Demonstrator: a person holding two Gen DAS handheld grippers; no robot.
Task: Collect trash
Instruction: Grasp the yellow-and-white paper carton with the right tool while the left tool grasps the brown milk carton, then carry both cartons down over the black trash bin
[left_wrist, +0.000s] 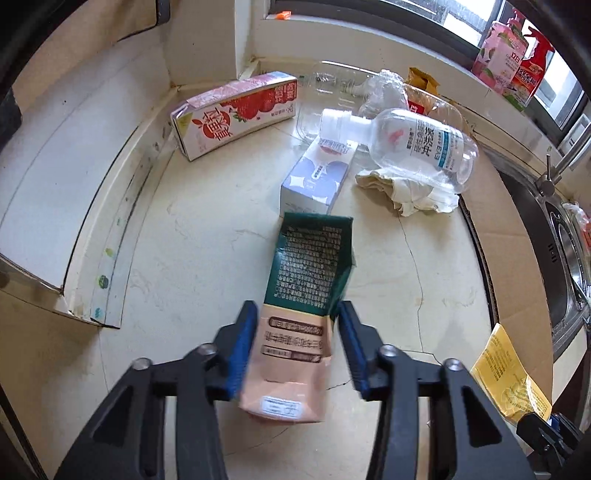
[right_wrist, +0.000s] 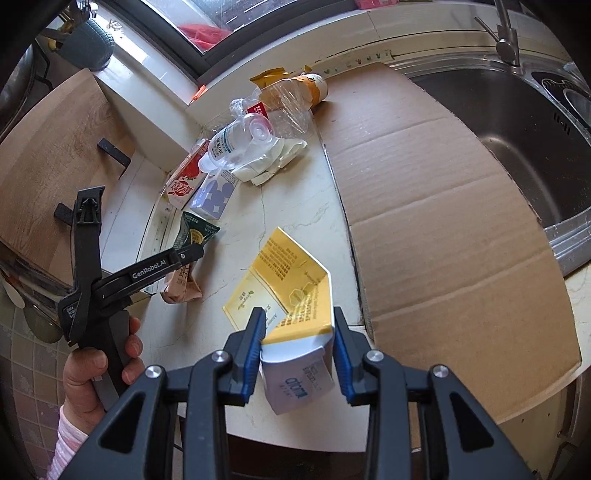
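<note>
A green-and-pink carton (left_wrist: 306, 306), lying near on the counter (left_wrist: 207, 236), is pinched at its pink end by the left gripper (left_wrist: 297, 347). A yellow carton (right_wrist: 284, 291) is clamped at its white end by the right gripper (right_wrist: 297, 350), probably for removal. Bottles and boxes lie far behind, uncollected.

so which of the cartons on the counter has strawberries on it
The pink and white carton lying on its side by the back corner wall. The lilac box beside it shows only pale shapes, and the green and tan carton sits between the left tongs.
</note>
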